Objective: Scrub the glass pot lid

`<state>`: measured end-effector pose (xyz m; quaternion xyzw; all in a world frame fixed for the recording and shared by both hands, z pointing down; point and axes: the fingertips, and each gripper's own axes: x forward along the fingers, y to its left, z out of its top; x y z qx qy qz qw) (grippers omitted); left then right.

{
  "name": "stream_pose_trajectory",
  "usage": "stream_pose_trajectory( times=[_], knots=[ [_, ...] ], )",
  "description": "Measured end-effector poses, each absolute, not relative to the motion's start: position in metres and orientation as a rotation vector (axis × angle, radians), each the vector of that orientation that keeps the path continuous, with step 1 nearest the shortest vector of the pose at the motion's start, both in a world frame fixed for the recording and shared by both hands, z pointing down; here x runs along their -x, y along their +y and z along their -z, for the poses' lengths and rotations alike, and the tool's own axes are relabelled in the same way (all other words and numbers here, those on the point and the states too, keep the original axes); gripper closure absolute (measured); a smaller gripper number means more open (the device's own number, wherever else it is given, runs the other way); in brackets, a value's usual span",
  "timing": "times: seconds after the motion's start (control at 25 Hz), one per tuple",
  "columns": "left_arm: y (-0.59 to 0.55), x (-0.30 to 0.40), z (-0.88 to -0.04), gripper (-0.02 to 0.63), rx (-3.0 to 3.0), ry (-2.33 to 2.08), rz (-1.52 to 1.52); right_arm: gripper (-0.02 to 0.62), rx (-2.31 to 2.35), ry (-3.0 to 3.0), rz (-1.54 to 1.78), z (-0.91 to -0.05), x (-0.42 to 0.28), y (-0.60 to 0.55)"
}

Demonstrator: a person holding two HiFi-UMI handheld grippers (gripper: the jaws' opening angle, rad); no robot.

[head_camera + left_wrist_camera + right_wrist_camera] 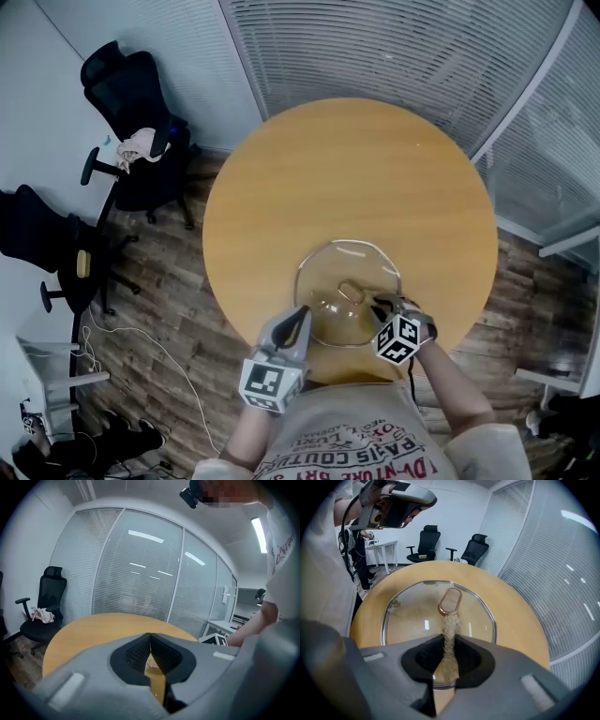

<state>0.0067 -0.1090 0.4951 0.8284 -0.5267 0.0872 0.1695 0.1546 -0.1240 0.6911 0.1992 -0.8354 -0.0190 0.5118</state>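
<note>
Right gripper view shows my right hand-held gripper point(450, 639) clamped on a tan scrub pad point(450, 623), the glass lid point(412, 616) lying handle-up on the worktop point(515, 620) straight ahead, while my left hand-held gripper point(298, 321) seems pinched shut on its near-left rim.

Only print I can spot is on the person's T-shirt point(352, 448): a few lines of reddish capital letters, upside down from the head view. One word looks like "COUTURE". The rest is too small and crumpled to make out. The left gripper view catches a few red letters, unreadable.
</note>
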Motion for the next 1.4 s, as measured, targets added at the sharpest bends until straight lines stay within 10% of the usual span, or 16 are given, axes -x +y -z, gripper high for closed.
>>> stream_pose_trajectory(
  times=[1.4],
  knots=[
    [-0.064,0.062,-0.489,0.598,-2.436,-1.377,-0.267,0.531,-0.833,-1.867,-0.163,-0.687,-0.076,-0.084]
  ],
)
